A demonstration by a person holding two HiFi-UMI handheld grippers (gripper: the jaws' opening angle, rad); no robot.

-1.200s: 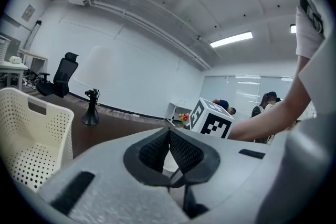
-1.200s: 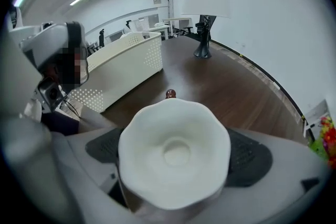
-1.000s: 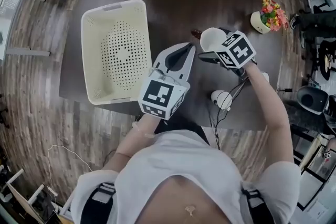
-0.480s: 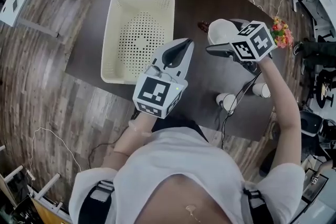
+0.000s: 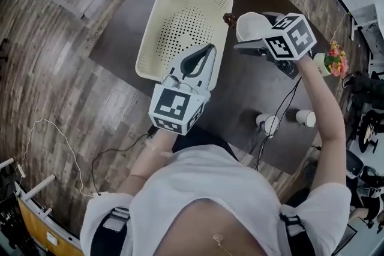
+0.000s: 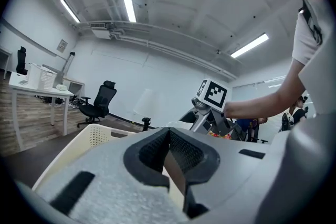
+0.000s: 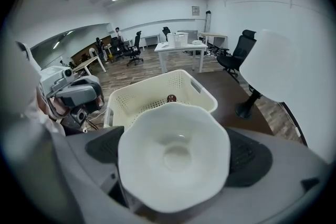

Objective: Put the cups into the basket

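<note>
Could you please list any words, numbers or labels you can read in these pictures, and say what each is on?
No text can be read in any view.
Marker cubes: black-and-white square patterns, no letters.
Wall sign: too small to read.
Cup: plain white, no print.

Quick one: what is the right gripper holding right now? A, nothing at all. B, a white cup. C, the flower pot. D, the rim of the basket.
B: in the right gripper view, the right gripper has its jaws closed on either side of a white cup, whose open mouth faces the camera, and it is held just beside the basket.
</note>
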